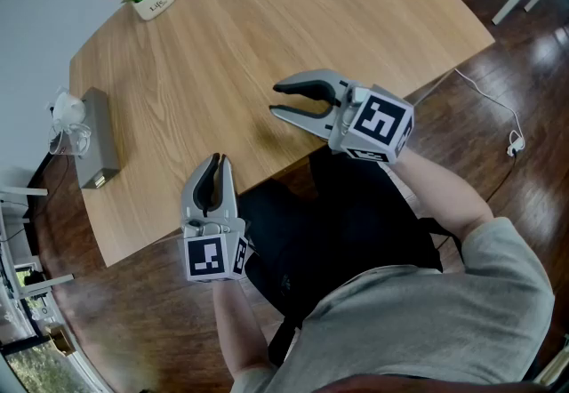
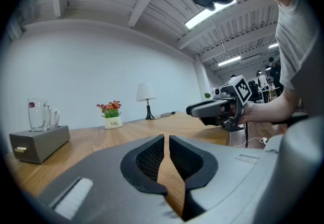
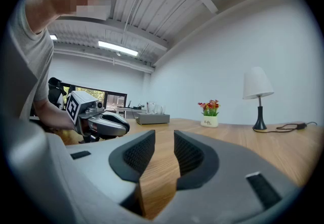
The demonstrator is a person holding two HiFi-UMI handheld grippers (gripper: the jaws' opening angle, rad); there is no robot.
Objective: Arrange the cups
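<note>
Wooden surface (image 1: 267,36), pale and broad, carries a grey box (image 1: 96,138) at its far left edge. The clear glass cups (image 1: 68,118) stand on top of that box, well apart from both grippers. The right gripper (image 1: 276,100) hovers level over the near edge, its jaws a modest way apart with nothing between them. The left gripper (image 1: 215,160) is nearer the person, its jaws all but closed and also empty. Arranging seems not yet begun, so the step in hand is probably the reach to the box. To do it well, the left gripper, being closer to the box, would need to spread its jaws before arriving. It should come in level at mid-height of one cup, take the wall rather than the handle, and squeeze gently. The glass is likely slick and brittle, and the cups stand close together. Counted: one surface, one box, two grippers, one lamp (image 2: 146,97), one pot of flowers (image 1: 153,0), and at least two cups, though their clear walls overlap too much for an exact count.
</note>
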